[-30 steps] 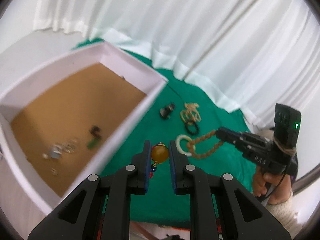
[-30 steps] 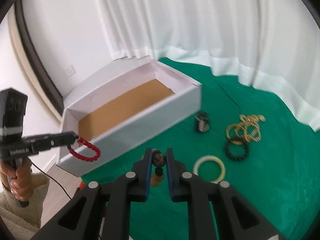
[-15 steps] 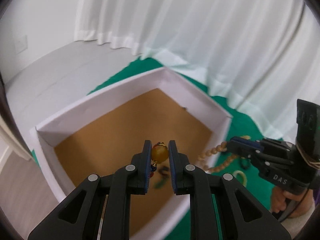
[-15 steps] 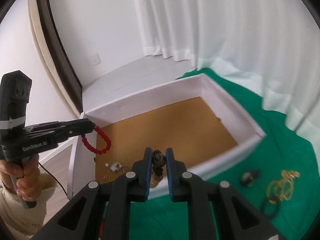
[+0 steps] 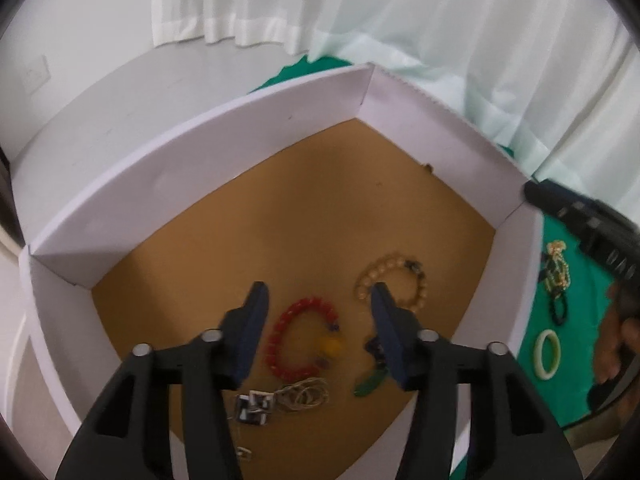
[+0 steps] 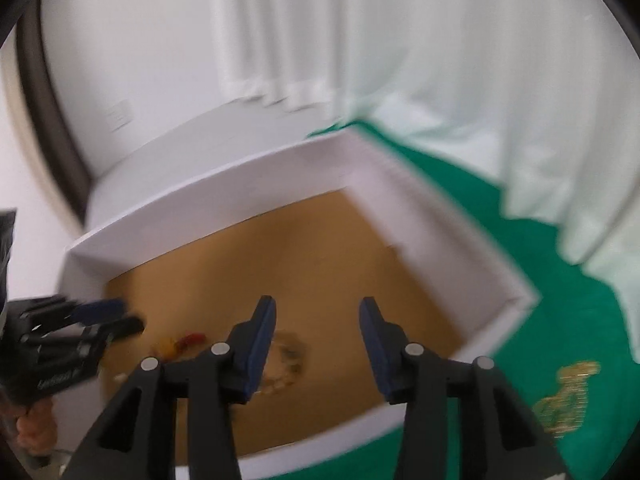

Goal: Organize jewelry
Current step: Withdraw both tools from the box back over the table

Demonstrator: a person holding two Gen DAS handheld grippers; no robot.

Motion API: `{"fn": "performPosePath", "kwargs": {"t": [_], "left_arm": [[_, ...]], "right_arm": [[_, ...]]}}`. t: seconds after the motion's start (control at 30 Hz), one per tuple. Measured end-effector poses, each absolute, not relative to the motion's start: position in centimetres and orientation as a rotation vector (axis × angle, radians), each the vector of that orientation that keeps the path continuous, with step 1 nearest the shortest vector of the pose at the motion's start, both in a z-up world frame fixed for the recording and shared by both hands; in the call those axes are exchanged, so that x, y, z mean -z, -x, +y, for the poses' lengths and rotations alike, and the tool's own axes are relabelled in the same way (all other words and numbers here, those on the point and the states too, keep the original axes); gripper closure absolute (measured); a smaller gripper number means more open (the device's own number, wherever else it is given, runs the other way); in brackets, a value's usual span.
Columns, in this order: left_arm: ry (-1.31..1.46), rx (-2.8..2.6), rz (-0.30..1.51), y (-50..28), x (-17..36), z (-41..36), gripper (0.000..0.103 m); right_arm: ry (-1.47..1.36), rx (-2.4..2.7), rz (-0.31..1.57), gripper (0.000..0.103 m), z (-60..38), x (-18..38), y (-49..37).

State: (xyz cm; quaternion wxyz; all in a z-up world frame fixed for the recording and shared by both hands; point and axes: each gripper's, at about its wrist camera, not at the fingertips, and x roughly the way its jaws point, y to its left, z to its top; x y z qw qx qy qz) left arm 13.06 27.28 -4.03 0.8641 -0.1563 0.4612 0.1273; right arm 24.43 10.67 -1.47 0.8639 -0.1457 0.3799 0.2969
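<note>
From the left wrist view, the left gripper [image 5: 318,320] hangs over the white box [image 5: 200,184] with its fingers [image 5: 250,332] spread wide apart, holding nothing. On the brown floor of the box, between the fingers, lies a red bead bracelet [image 5: 298,336] with a yellow bead at its open end. Just beside it, toward the right finger, lies a tan bead bracelet [image 5: 394,280]. Nearer the camera lie a green pendant [image 5: 370,386], a tangle of thin chain [image 5: 306,396] and a small dark square piece [image 5: 254,408]. Outside the box, on the green cloth [image 5: 576,344], lie a pale bangle [image 5: 547,354], a dark bead bracelet [image 5: 559,308] and a gold chain [image 5: 557,264]. The right gripper's body shows at the right edge.

From the right wrist view, which is blurred, the right gripper [image 6: 318,332] is also over the box [image 6: 440,240], fingers [image 6: 260,340] wide apart and holding nothing. The tan bracelet [image 6: 288,364] and the red one [image 6: 190,338] lie smeared below. The left gripper [image 6: 108,320] reaches in from the left, its fingers parted.
</note>
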Motion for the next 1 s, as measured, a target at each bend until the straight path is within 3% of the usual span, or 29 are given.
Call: {"fn": "performPosePath", "kwargs": {"t": [0.23,0.47,0.53,1.0], "left_arm": [[0.232,-0.217,0.867,-10.2,0.0,23.0,0.034],[0.155,-0.062,0.791,-6.5,-2.1,15.0,0.014],[0.148,-0.018,0.801,-6.1,-1.5,12.9,0.011],[-0.001,0.126,0.936,-6.2,8.6,0.1,0.011]], "right_arm": [[0.218,-0.574,0.617,0.058,4.4,-5.3,-20.9],[0.118,-0.429,0.514,0.045,-6.0,-9.4,-17.1],[0.141,-0.336,0.517,0.04,-9.3,-9.1,-15.9],[0.108,-0.033,0.75,0.04,-20.9,4.5,-5.1]]}}
